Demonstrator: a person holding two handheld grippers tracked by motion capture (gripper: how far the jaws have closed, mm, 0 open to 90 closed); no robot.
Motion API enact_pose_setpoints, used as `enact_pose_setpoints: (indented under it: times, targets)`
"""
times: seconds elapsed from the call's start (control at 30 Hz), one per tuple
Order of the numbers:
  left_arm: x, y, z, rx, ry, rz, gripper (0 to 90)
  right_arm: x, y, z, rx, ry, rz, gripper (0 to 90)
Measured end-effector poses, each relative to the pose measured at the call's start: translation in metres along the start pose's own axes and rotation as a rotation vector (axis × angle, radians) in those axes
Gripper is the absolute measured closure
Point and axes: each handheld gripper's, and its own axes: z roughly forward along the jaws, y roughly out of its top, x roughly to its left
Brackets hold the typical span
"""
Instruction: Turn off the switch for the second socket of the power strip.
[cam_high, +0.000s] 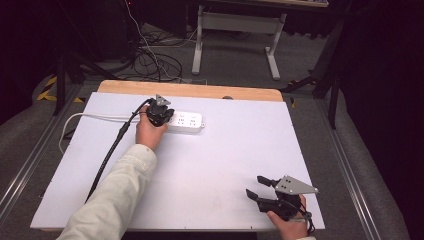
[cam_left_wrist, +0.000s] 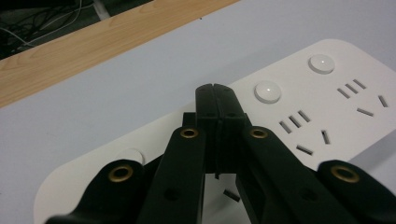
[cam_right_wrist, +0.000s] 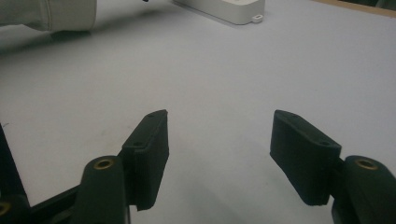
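Note:
A white power strip (cam_high: 187, 122) lies at the back middle of the white table top, its white cord running off to the left. My left gripper (cam_high: 161, 114) hovers over the strip's left end with its jaws pressed together and nothing between them. In the left gripper view the shut tips (cam_left_wrist: 216, 100) sit just above the strip (cam_left_wrist: 327, 107), close to a round white button (cam_left_wrist: 268, 91) and several socket slots. My right gripper (cam_high: 261, 187) rests near the table's front right corner, jaws wide apart. Its fingers (cam_right_wrist: 154, 149) frame bare table, with the strip's end (cam_right_wrist: 233, 10) far ahead.
The white board (cam_high: 210, 170) lies on a wooden table whose edge (cam_high: 190, 90) shows at the back. A black cable (cam_high: 107, 155) trails from the left gripper along the sleeve. Cables and a white table frame (cam_high: 235, 30) stand on the floor beyond.

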Motion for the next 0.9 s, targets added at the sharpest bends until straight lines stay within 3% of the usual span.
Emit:
enact_pose_setpoints:
  times: [0.23,0.37,0.6,0.73,0.83,0.9]
  targets:
    - [-0.0002,-0.0001,0.0,-0.002,0.01,0.004,90.0,-0.0003,-0.0002,-0.0003,-0.002,0.002,0.001,38.2]
    - [0.0018,-0.0002,0.0001,0.002,-0.011,-0.028,90.0,-0.0004,-0.0004,-0.0008,-0.003,0.005,0.003,38.1]
    - [0.0017,0.0004,0.0011,0.006,0.005,-0.021,90.0,-0.0002,-0.0003,0.0,0.0,0.007,0.001,38.1]
    - [0.0056,-0.0005,0.0013,-0.003,-0.027,-0.06,90.0,-0.0004,-0.0004,0.0,0.0,0.009,0.001,38.2]
    - [0.0043,0.0009,0.0004,0.007,-0.025,-0.056,90.0,-0.0007,-0.0001,0.0007,0.002,0.009,0.003,38.1]
    - [0.0045,0.002,-0.0013,-0.006,-0.057,-0.059,90.0,-0.0006,0.0001,0.0009,0.001,0.009,0.003,38.1]
